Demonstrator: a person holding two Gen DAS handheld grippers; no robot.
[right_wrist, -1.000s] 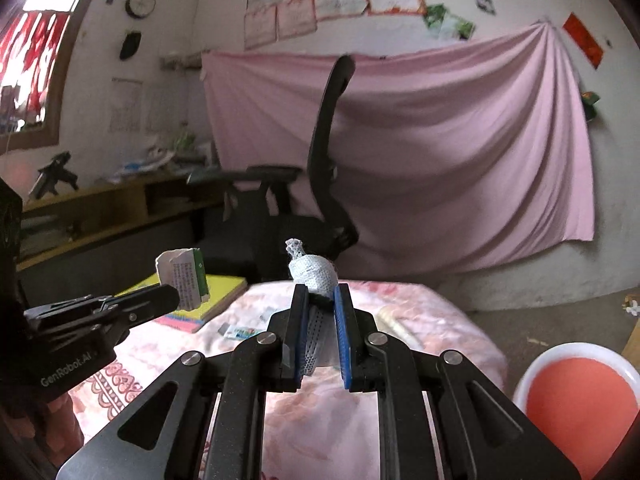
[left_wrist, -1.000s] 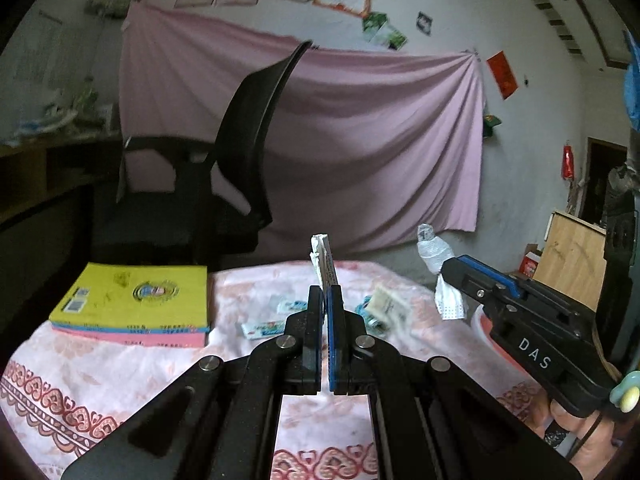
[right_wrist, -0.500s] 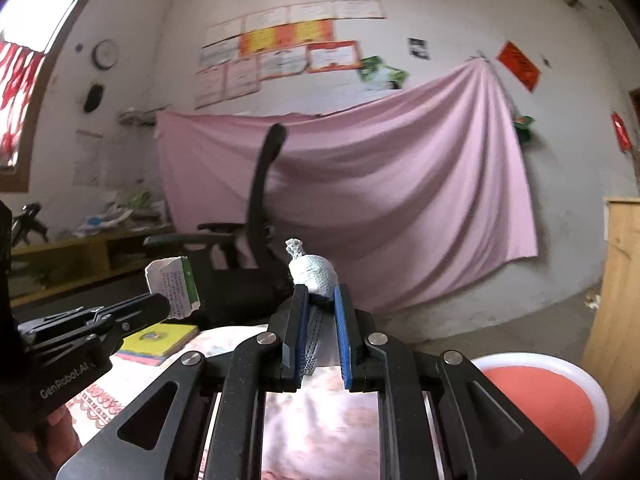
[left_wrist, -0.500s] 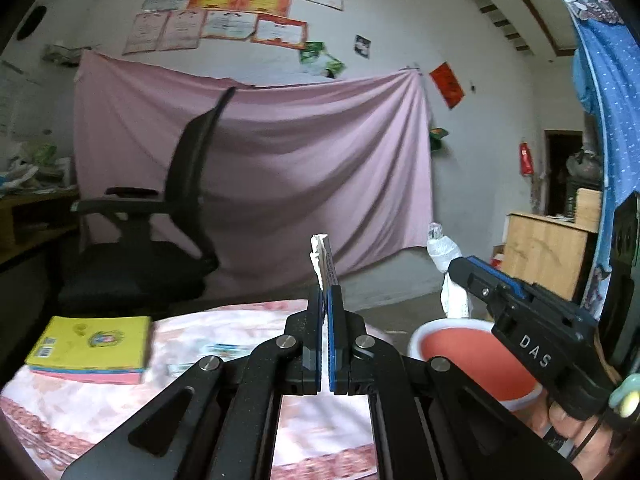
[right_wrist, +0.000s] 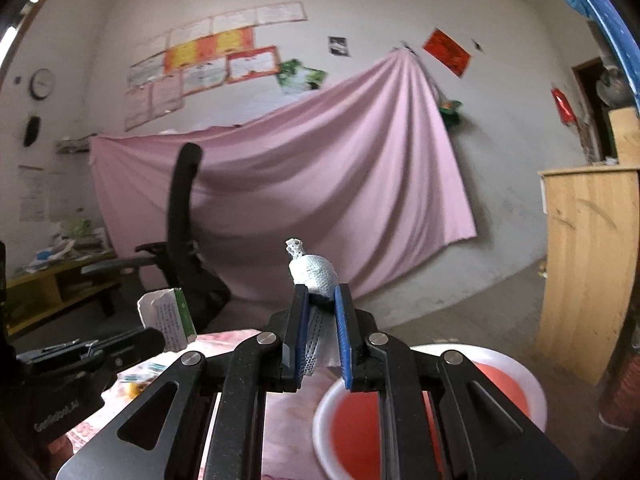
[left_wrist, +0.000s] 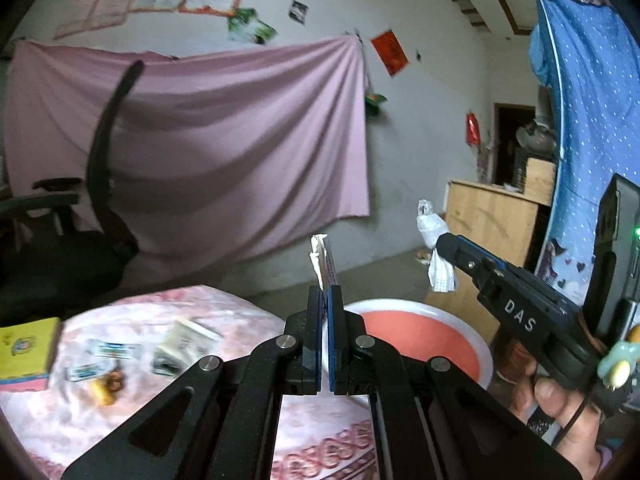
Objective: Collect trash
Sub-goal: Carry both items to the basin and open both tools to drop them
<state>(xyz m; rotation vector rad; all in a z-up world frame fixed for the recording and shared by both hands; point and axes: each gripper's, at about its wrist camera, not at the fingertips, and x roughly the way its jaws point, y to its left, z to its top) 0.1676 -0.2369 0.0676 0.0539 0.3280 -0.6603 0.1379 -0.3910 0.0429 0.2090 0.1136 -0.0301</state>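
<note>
- The left wrist view looks forward along its own closed fingers, out over the table edge (left_wrist: 168,320) toward the pink sheet (left_wrist: 224,140).
- The right wrist view looks likewise, seemingly from further right.
- Both share the sheet, office chair (right_wrist: 188,240) and basin (left_wrist: 420,336), with each gripper showing in the other's view.

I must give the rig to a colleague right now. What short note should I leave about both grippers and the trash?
Left gripper: shut on a flattened paper carton, held upright above the table edge.
Right gripper: shut on a white mesh wrapper, near the bin.
Red bin with white rim stands on the floor beside the table.
Done: two pieces picked up, neither dropped yet.
Left: release both into the bin, then collect the small wrappers, the crumpled carton and the yellow piece on the table.
</note>
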